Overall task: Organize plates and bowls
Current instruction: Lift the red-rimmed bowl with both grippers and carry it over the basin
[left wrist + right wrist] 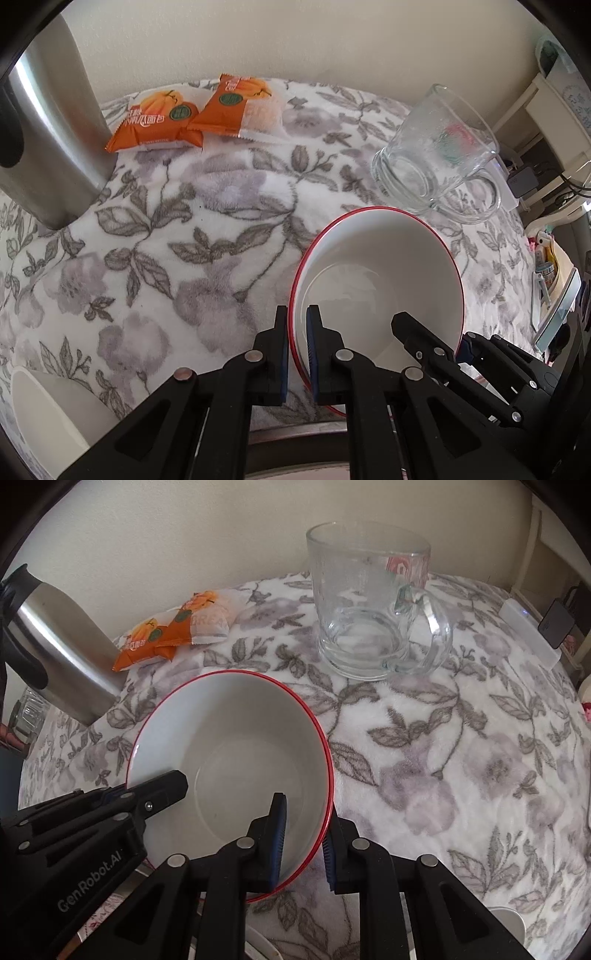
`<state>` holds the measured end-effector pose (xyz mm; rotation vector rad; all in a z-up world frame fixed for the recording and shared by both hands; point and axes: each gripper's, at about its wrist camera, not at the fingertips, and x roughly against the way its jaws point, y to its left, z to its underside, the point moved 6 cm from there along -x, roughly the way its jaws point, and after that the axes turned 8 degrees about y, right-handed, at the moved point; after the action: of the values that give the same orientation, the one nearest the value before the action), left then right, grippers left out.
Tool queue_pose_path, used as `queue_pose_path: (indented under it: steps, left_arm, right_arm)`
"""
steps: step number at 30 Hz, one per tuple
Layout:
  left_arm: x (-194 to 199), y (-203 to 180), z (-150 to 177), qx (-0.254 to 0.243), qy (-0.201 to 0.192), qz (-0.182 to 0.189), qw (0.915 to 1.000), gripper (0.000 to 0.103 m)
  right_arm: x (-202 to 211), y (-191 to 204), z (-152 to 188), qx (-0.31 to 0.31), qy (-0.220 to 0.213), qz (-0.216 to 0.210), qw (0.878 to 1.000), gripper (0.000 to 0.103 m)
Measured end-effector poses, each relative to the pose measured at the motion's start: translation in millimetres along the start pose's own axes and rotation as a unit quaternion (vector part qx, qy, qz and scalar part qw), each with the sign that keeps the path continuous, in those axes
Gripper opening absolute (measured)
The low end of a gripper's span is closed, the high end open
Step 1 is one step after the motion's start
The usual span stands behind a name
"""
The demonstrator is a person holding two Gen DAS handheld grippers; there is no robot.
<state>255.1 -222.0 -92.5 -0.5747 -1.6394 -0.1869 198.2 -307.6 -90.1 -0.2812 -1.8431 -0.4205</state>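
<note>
A white bowl with a red rim point(384, 273) is held between both grippers above the flowered cloth. My left gripper point(297, 347) is shut on the bowl's left wall, one finger inside and one outside. My right gripper point(304, 840) is shut on the bowl's point(236, 746) right wall in the same way. Each gripper shows in the other's view, clamped on the opposite rim. Another white bowl point(48, 417) sits at the lower left edge of the left wrist view.
A glass mug point(369, 605) stands behind the bowl. A steel kettle point(51, 140) stands at the far left. Two orange snack packs point(195, 110) lie by the wall. The flowered cloth point(461, 757) covers the table. Shelves and clutter are at the right edge.
</note>
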Motion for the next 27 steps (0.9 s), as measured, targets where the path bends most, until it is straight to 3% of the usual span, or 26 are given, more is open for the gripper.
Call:
queue_pose_path:
  steps: [12,27]
  left_arm:
    - [53.1,-7.7,6.8,-0.007,-0.064,0.002,0.9979,0.009]
    - [104.4,5.4,72.9,0.032,-0.105,0.025,0.9937,0.009]
  right_arm:
    - [49.7,9.2,5.6,0.015,-0.045,0.005,0.999,0.019]
    - [106.4,31.6,64.8,0.045,-0.071,0.016,0.996,0.019]
